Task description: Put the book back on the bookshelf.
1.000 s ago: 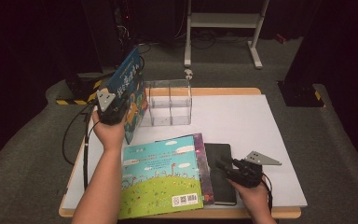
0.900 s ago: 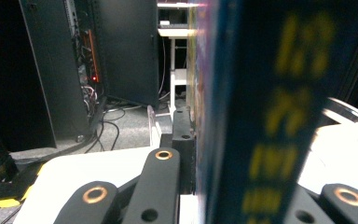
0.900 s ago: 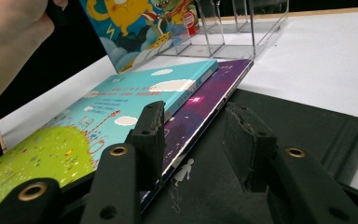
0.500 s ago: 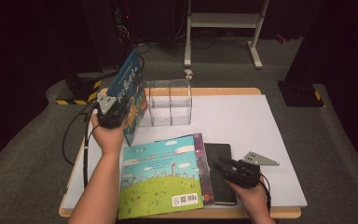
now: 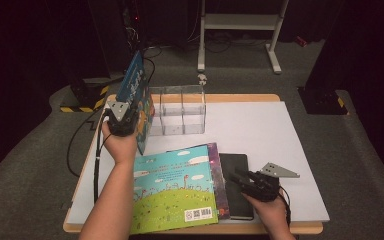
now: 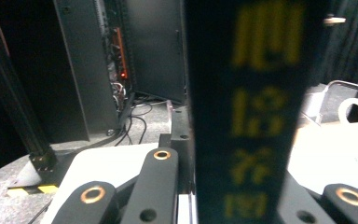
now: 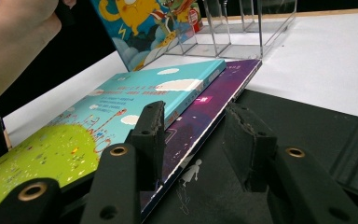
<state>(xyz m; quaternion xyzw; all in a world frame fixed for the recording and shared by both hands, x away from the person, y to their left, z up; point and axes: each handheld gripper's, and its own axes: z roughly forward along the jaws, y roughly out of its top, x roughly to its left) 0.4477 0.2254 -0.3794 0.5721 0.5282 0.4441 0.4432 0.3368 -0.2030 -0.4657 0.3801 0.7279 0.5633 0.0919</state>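
Left gripper (image 5: 123,120) fingers (image 6: 161,179) clamped tight on the dark-spined blue picture book with a yellow cartoon character on its cover (image 5: 136,97), held upright and tilted over the left table edge, just beside the left end of the clear acrylic three-slot rack (image 5: 177,111). Right gripper (image 5: 245,181) fingers (image 7: 151,135) apart, nothing pinched; they straddle the edge of the purple hardcover book (image 7: 209,109) where it lies on the flat black notebook (image 5: 236,182). The purple book sits under the green-and-blue illustrated picture book (image 5: 172,187) in the stack at the front of the white table mat (image 5: 260,125).

Risks, judged:
- Grip is near the book's bottom edge, so the tall book could swing or slip if tipped further.
- The slots look narrow; a skewed entry could catch a divider and shove the light rack across the mat.
- The book's lower corner is close to the rack's left wall and may knock it.
- Right jaws closing here could grab purple cover and notebook together, or drag the stack.

Container: all three rack slots look empty; nothing stands in them.
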